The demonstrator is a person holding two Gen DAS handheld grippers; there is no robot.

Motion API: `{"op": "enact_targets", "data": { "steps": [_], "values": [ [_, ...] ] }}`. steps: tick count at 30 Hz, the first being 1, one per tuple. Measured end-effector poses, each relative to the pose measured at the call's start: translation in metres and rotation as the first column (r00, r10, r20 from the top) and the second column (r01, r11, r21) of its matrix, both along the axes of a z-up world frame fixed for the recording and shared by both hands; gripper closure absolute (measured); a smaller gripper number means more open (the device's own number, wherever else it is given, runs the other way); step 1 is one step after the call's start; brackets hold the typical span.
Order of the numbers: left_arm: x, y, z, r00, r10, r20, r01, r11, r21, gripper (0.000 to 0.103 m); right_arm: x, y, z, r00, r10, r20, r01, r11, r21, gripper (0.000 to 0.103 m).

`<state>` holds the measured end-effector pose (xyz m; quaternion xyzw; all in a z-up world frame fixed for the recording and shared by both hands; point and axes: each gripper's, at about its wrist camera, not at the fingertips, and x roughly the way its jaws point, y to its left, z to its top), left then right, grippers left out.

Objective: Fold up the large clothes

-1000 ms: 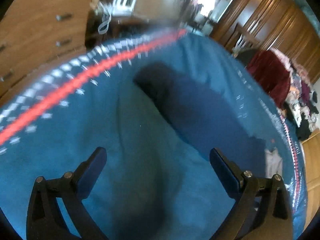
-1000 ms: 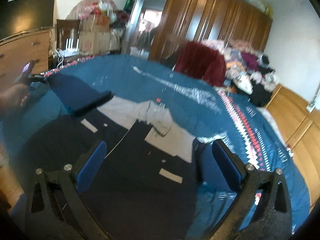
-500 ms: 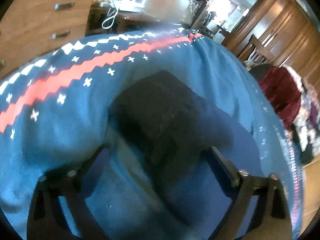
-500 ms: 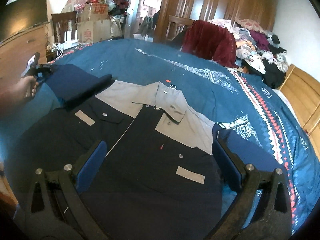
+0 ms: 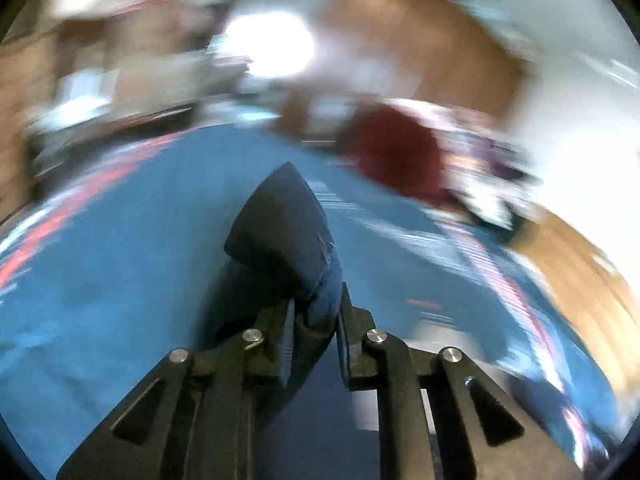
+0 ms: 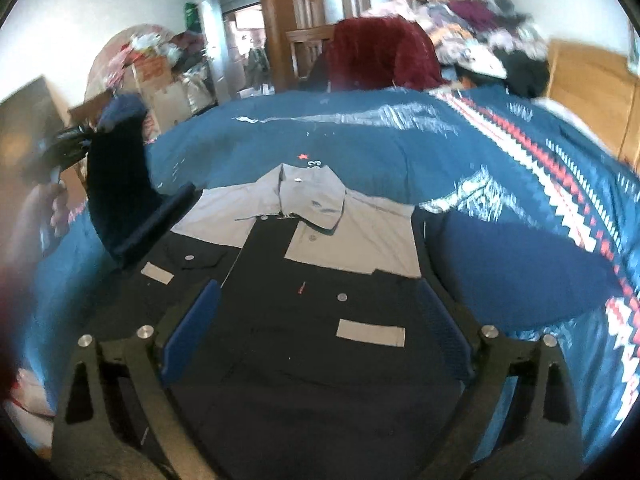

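A large navy and grey work shirt [image 6: 304, 280] lies face up on the blue bedspread [image 6: 380, 148], collar away from me. Its left sleeve [image 6: 116, 184] is lifted off the bed. My left gripper [image 5: 316, 312] is shut on the navy cuff of that sleeve [image 5: 284, 232], which sticks up between the jaws; in the right wrist view that gripper [image 6: 68, 144] shows at the far left with a hand below it. My right gripper [image 6: 316, 328] hangs open above the shirt's chest, nothing between its blue pads. The right sleeve [image 6: 516, 272] lies spread on the bed.
A dark red garment [image 6: 380, 60] hangs over a chair behind the bed. A pile of mixed clothes [image 6: 488, 28] lies at the back right. Boxes and clutter [image 6: 160, 72] stand at the back left by a doorway. Wooden wardrobes line the far wall. The left wrist view is motion-blurred.
My left gripper has closed on the left sleeve's cuff and lifted it off the bed. The right gripper has stayed open over the shirt, shifting a little closer.
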<state>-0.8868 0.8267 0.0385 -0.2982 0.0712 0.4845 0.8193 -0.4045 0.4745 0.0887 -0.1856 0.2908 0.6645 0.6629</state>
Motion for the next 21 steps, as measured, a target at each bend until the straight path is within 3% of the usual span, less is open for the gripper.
{"op": "enact_targets", "data": {
  "steps": [1, 2, 3, 5, 7, 9, 12, 14, 16, 19, 21],
  "values": [
    [0.036, -0.019, 0.011, 0.995, -0.102, 0.018, 0.101, 0.994, 0.038, 0.083, 0.004, -0.001, -0.004, 1.0, -0.002, -0.019, 0.002, 1.0, -0.003, 0.006],
    [0.068, -0.035, 0.018, 0.979, -0.203, 0.036, 0.2, 0.978, 0.061, 0.07, 0.009, 0.001, -0.008, 0.999, -0.001, -0.046, 0.0, 1.0, -0.016, 0.006],
    [0.101, -0.053, 0.019, 0.955, -0.293, 0.05, 0.289, 0.955, 0.073, 0.048, 0.013, 0.003, -0.013, 0.997, 0.003, -0.071, -0.005, 1.0, -0.027, 0.006],
    [0.143, -0.079, 0.009, 0.935, -0.353, 0.044, 0.351, 0.935, 0.052, 0.023, 0.023, 0.006, -0.024, 0.991, 0.01, -0.135, -0.017, 0.999, -0.051, 0.006],
    [0.158, -0.097, -0.009, 0.933, -0.358, 0.035, 0.358, 0.934, 0.017, 0.023, 0.032, 0.01, -0.037, 0.981, 0.013, -0.194, -0.028, 0.997, -0.076, 0.006],
    [0.146, -0.111, -0.035, 0.943, -0.327, 0.056, 0.329, 0.944, -0.034, 0.023, 0.041, 0.017, -0.054, 0.964, 0.023, -0.264, -0.052, 0.994, -0.101, 0.006],
    [0.107, -0.121, -0.08, 0.975, -0.214, 0.052, 0.219, 0.967, -0.127, 0.023, 0.054, 0.038, -0.081, 0.939, 0.021, -0.343, -0.075, 0.987, -0.144, 0.006],
    [0.076, -0.125, -0.11, 0.993, -0.115, 0.015, 0.116, 0.97, -0.214, 0.023, 0.064, 0.059, -0.101, 0.903, 0.007, -0.429, -0.092, 0.979, -0.18, 0.007],
    [0.041, -0.131, -0.135, 0.999, -0.025, 0.037, 0.034, 0.961, -0.275, 0.023, 0.066, 0.082, -0.119, 0.863, 0.007, -0.505, -0.129, 0.97, -0.207, 0.02],
    [0.0, -0.14, -0.157, 0.995, 0.077, 0.069, -0.051, 0.945, -0.322, 0.022, 0.06, 0.114, -0.138, 0.825, -0.002, -0.566, -0.164, 0.956, -0.243, 0.029],
    [-0.016, -0.139, -0.167, 0.988, 0.113, 0.107, -0.072, 0.941, -0.329, 0.02, 0.055, 0.124, -0.145, 0.822, -0.006, -0.57, -0.173, 0.95, -0.259, 0.031]
  ]
}}
